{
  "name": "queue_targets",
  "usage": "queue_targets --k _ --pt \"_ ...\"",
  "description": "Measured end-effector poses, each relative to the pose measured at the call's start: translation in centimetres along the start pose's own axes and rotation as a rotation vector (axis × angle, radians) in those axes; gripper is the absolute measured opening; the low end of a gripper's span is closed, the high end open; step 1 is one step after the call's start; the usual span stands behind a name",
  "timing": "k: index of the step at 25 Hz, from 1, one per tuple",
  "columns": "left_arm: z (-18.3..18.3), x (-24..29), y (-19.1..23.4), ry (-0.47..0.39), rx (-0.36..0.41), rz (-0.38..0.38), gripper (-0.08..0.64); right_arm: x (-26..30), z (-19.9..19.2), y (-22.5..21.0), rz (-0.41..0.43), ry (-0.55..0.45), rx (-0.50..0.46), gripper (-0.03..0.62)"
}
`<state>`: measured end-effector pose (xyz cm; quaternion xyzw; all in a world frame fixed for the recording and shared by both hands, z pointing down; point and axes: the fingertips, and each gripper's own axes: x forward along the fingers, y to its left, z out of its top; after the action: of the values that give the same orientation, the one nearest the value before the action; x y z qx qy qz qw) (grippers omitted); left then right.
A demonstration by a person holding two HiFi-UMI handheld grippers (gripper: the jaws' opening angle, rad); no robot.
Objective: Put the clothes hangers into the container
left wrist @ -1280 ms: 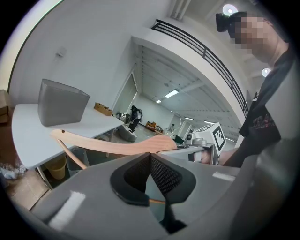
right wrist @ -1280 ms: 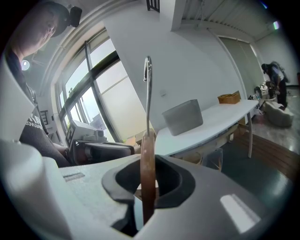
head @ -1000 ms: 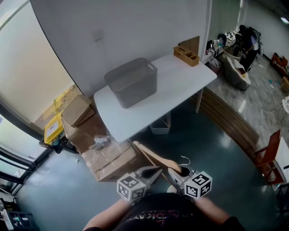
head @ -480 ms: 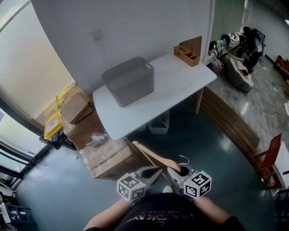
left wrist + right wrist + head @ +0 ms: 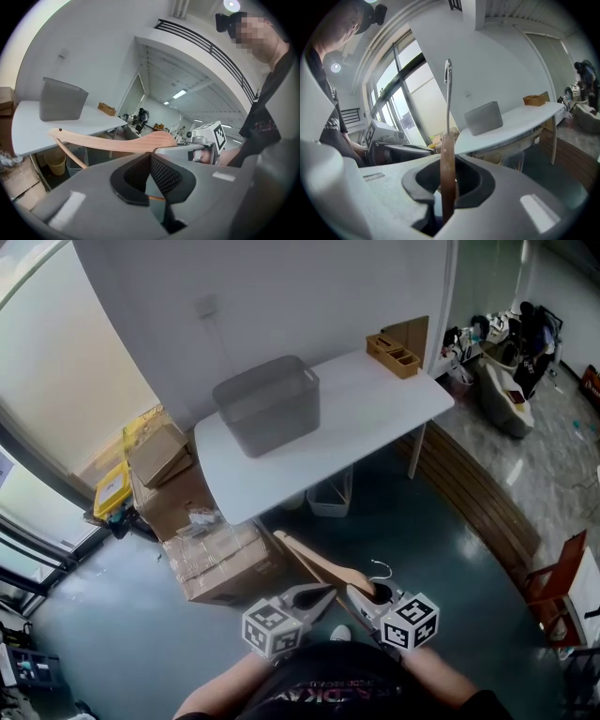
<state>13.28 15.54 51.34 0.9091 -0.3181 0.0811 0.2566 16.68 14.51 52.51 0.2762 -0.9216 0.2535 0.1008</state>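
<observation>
Looking down in the head view, you hold the left gripper [image 5: 326, 593] and right gripper [image 5: 356, 596] close together just in front of your body, with the wooden hanger [image 5: 319, 564] slanting up and left from them over the dark floor. The grey container [image 5: 267, 404] stands on the white table [image 5: 375, 409], well apart from the hanger, and cardboard boxes [image 5: 220, 559] sit by the table's near corner. In the left gripper view, your pads meet at the tips, pinching the hanger's thin lower bar, while its broad arm runs above. In the right gripper view, your jaws clamp the hanger's body edge-on, its metal hook [image 5: 447, 84] rising straight up.
</observation>
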Motion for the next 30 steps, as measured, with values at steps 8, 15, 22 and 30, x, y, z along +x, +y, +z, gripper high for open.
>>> queue_targets --k 8,15,22,30 --pt "0.9 0.9 1.2 -0.005 -0.024 0.016 -0.002 0.9 0.8 -1.4 0.011 0.01 0.013 0.057" --pt "2.3 1.0 4.1 -0.019 -0.03 0.013 -0.002 3.2 2.2 -2.5 0.004 0.019 -0.005 0.057" --pt "4.7 0.2 7.3 -0.043 -0.022 0.009 -0.002 6.1 4.5 -2.7 0.002 0.021 -0.026 0.057" --pt "6.6 -0.6 12.1 -0.055 -0.034 0.008 -0.002 10.8 7.0 -3.7 -0.001 0.031 -0.046 0.057"
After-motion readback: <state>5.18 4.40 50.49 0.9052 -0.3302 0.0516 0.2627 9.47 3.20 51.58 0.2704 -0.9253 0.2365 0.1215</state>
